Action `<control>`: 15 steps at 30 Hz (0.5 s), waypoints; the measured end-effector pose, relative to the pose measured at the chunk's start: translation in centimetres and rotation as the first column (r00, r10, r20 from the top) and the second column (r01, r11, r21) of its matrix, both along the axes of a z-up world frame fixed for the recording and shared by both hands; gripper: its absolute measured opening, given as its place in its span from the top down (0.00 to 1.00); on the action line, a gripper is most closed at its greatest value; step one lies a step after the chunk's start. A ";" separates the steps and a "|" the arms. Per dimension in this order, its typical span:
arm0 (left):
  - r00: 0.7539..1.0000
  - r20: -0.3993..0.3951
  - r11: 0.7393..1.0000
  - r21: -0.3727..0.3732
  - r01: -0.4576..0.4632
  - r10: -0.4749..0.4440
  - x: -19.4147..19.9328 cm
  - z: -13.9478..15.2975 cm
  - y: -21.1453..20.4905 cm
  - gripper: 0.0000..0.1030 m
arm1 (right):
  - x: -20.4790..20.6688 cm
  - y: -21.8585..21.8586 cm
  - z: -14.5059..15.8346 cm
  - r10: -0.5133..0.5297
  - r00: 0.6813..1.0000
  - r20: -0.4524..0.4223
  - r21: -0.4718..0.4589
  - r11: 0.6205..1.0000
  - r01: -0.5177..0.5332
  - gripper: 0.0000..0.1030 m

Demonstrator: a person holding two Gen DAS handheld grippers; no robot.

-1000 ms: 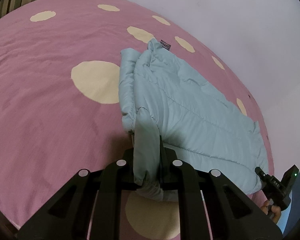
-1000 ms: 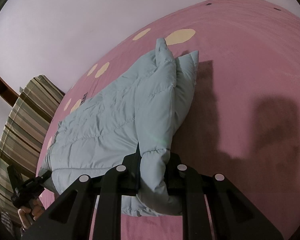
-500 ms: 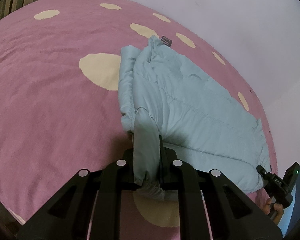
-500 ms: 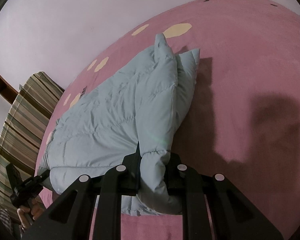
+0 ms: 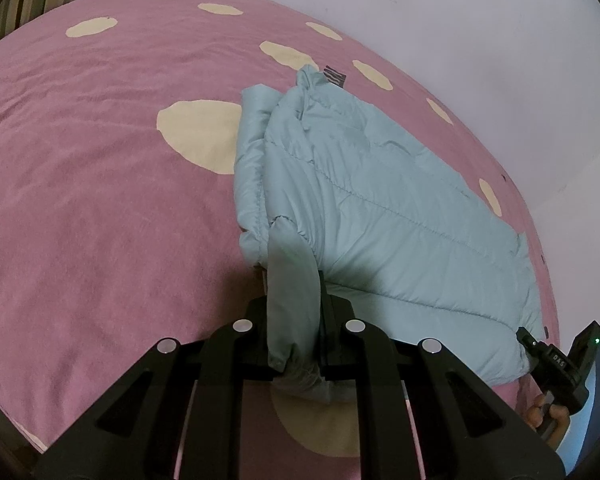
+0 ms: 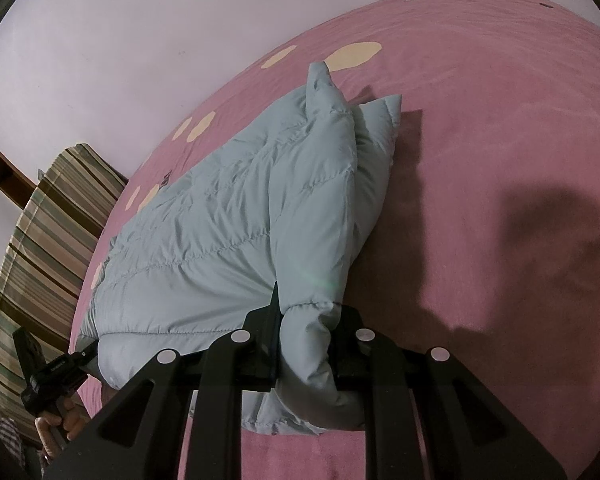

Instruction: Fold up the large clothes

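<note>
The pale blue quilted jacket lay spread across the pink bed cover, its padded body folded over on itself, with a narrower padded layer showing along one side of the top layer. In your left wrist view, that layer ran beside a large cream spot on the cover, and a small dark label showed at the jacket's far end. Your left hand-held gripper was clamped on a fold of the jacket's near edge, the cloth bunched up between its black fingers and hanging a little below them. Your right hand-held gripper was likewise closed on a puffy fold at the other near corner, the fabric bulging out between and beneath its fingers. Each gripper appeared in the other's camera at the jacket's edge: the right one at the lower right of the left view, held in your hand, and the left one at the lower left of the right view, with your fingers wrapped around its handle. The jacket rested on the bed, close to the plain pale wall. A striped brown and green cloth stood beyond the bed's end, and a dark shadow fell on the bare pink cover beside the jacket
</note>
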State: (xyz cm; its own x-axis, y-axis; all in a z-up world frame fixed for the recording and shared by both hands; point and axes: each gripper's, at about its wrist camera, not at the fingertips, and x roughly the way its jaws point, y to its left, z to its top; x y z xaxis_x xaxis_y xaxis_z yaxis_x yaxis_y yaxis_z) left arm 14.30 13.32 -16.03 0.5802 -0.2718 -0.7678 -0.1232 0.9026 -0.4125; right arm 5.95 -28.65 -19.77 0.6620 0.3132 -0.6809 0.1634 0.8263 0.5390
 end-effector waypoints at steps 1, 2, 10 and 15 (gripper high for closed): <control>1.000 0.001 1.000 0.000 0.000 0.000 -0.1 -0.1 0.0 0.88 | 0.0 0.0 0.0 0.000 1.000 0.001 0.000 1.000 0.000 0.83; 1.000 0.001 1.000 0.001 0.000 0.000 -0.1 -0.1 0.0 0.88 | 0.0 -0.2 -0.1 0.002 1.000 0.001 -0.001 1.000 -0.002 0.83; 1.000 0.009 1.000 -0.006 0.000 0.000 -0.4 0.1 0.1 0.88 | -0.5 -0.4 0.1 0.000 1.000 -0.001 0.000 1.000 0.000 0.83; 1.000 0.010 1.000 0.000 0.003 -0.003 -0.5 0.0 0.1 0.88 | -0.5 -0.4 0.1 -0.003 1.000 -0.002 0.000 1.000 0.003 0.83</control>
State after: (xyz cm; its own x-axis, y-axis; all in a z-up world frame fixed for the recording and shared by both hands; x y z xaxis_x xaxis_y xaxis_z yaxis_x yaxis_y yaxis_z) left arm 13.77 13.38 -15.98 0.5871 -0.2735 -0.7619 -0.1165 0.9029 -0.4139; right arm 5.40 -29.03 -19.66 0.6613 0.3118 -0.6822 0.1666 0.8257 0.5390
